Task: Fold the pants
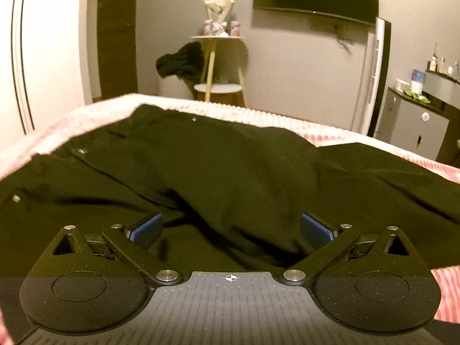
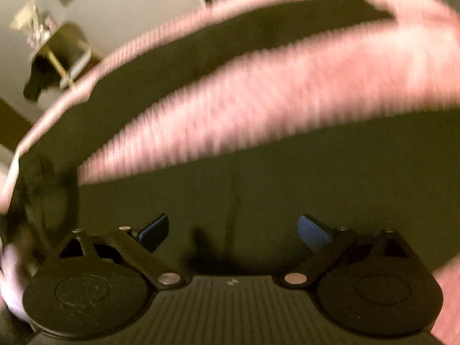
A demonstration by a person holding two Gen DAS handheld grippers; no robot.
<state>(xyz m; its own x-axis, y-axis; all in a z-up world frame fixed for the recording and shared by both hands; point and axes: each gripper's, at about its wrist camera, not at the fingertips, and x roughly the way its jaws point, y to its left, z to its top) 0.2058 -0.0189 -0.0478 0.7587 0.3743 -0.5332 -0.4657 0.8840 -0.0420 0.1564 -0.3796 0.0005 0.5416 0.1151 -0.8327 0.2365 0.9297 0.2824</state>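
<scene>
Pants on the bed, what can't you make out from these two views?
- Left wrist view: the pants run off both side edges, and the left gripper hides their near edge.
- Right wrist view: motion blur smears the pants and pink bedspread; folds and seams unreadable.

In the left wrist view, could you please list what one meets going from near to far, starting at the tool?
Left tool, jaws open → black pants → pink ribbed bedspread → round side table with a wrapped bouquet → grey wall.
</scene>
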